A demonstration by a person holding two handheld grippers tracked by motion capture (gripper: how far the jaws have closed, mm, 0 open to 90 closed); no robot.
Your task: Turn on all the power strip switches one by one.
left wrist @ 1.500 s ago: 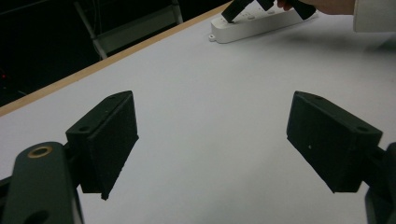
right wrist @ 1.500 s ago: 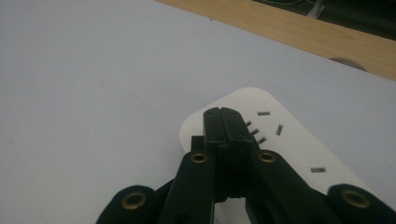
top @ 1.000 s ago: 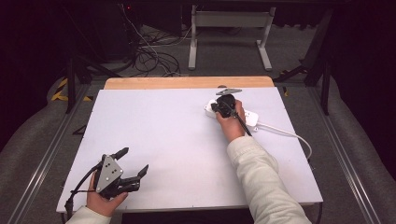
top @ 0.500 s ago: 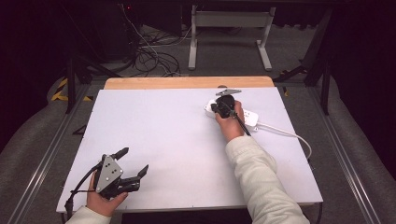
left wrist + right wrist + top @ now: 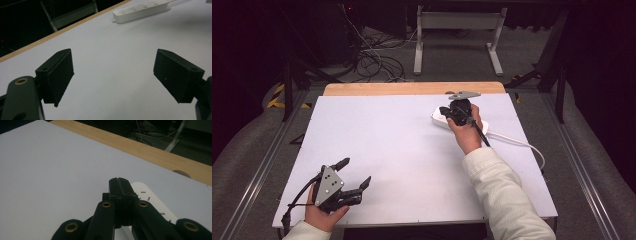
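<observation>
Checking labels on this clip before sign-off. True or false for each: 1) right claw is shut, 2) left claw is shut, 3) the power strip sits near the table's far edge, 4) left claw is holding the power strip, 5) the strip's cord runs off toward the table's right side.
1) The right claw is shut. True; its jaws meet with nothing between them.
2) The left claw is shut. False; its jaws stand wide apart over bare table.
3) The power strip sits near the table's far edge. True.
4) The left claw holds the power strip. False; it is at the near left corner, well away from the strip.
5) The cord runs toward the table's right side. True.
</observation>
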